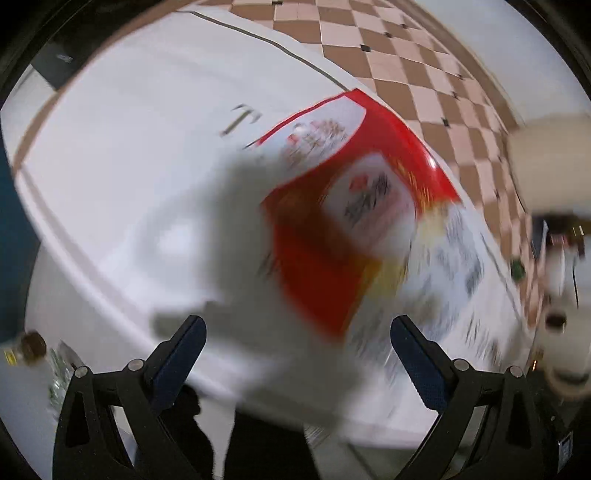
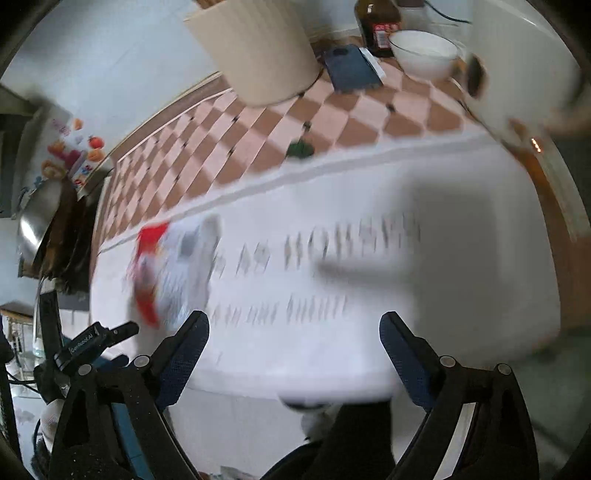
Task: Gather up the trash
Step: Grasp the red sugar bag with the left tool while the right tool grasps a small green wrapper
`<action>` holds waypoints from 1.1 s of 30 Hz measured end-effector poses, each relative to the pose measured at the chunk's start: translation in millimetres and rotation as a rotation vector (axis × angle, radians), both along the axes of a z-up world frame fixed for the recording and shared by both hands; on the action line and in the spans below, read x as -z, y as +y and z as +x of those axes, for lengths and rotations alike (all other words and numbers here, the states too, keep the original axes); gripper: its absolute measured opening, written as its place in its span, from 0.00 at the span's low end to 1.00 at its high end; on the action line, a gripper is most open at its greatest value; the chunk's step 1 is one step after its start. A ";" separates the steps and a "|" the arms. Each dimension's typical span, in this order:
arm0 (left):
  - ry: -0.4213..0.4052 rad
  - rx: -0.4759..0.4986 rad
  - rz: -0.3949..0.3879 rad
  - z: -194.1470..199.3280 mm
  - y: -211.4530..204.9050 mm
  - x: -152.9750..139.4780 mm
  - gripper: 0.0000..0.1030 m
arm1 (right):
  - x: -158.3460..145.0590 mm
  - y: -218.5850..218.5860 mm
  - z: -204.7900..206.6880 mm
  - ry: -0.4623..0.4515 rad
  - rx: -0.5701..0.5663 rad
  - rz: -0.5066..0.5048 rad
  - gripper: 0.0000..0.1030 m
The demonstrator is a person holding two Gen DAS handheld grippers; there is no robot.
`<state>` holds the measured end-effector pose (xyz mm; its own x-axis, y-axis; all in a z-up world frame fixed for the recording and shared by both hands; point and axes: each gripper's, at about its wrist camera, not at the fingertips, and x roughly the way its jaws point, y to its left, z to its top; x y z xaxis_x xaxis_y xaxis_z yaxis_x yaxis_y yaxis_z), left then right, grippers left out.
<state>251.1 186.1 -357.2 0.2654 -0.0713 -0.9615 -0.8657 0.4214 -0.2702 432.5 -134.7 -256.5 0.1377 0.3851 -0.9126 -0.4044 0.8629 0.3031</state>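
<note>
A red and white snack wrapper (image 1: 325,229) lies blurred on a white surface with grey print (image 1: 454,258). My left gripper (image 1: 297,334) hangs above its near edge, pointing steeply down, open with nothing between the fingers. In the right wrist view the same wrapper (image 2: 151,266) sits at the left end of the printed white surface (image 2: 332,258). My right gripper (image 2: 295,326) is over that surface, to the right of the wrapper, jaws wide apart and holding nothing. A small green cap (image 2: 301,147) rests on the checkered cloth beyond it.
A brown-and-pink checkered cloth (image 2: 258,125) covers the table behind. On it stand a cream cylinder (image 2: 258,48), a dark blue flat item (image 2: 351,68), a white bowl (image 2: 424,51) and a brown bottle (image 2: 380,26). The other gripper's body (image 2: 92,341) is at the lower left.
</note>
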 end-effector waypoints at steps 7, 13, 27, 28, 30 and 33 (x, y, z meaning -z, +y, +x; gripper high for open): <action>0.083 0.033 0.131 87.6 1.6 -0.1 0.95 | 38.8 57.2 121.8 -0.013 -0.065 -0.062 0.92; 0.145 0.107 0.265 132.2 -5.4 -7.3 0.71 | 75.3 107.1 163.9 -0.013 -0.150 -0.089 0.74; 0.022 0.170 0.364 123.2 -17.5 -78.8 0.03 | 75.0 124.7 151.4 -0.047 -0.221 0.027 0.21; 0.005 0.165 0.372 117.8 -17.4 -89.4 0.03 | 70.5 121.8 151.1 -0.036 -0.213 0.050 0.21; -0.021 0.160 0.384 106.8 -16.9 -106.0 0.03 | 60.0 119.2 148.9 -0.030 -0.203 0.078 0.20; -0.050 0.158 0.426 85.5 -7.9 -128.1 0.03 | 45.8 117.7 138.5 -0.020 -0.201 0.133 0.20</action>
<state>336.5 178.2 -229.1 0.3301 0.2844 -0.9001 -0.7724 0.6296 -0.0844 571.0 -17.0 -302.3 0.0639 0.5228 -0.8500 -0.5711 0.7177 0.3985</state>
